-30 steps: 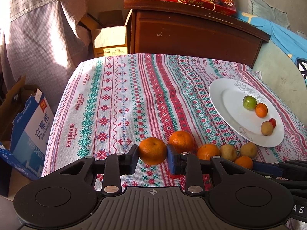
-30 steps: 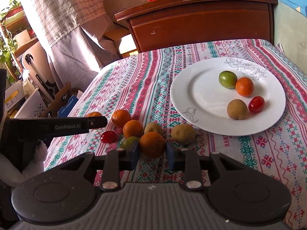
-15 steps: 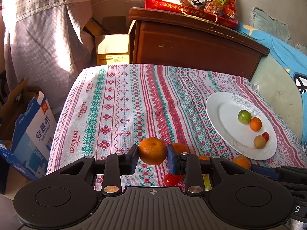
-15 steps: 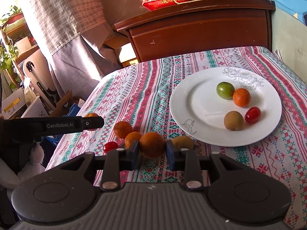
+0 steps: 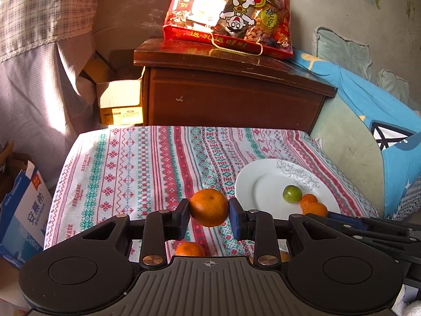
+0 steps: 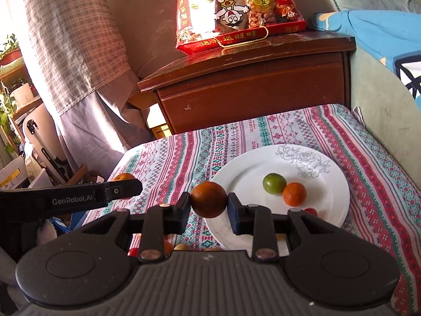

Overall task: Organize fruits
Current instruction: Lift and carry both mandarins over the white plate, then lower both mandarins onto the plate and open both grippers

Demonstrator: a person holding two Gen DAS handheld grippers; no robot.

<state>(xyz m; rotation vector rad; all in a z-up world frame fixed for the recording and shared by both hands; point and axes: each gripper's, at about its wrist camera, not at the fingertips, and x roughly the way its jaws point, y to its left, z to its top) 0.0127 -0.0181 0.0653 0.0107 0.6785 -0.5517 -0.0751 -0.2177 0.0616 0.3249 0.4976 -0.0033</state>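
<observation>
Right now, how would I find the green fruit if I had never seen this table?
Look at the striped tablecloth and find the white plate with a rose drawn on its rim. The green fruit sits near the plate's middle, touching an orange one. It is the only green fruit in view.

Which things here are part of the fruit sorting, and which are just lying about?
Job: left gripper shut on an orange; right gripper shut on another orange; white plate with a green fruit and a small orange; loose orange on the cloth.

Lying about: red snack bag, wooden cabinet, cardboard box, blue carton.
</observation>
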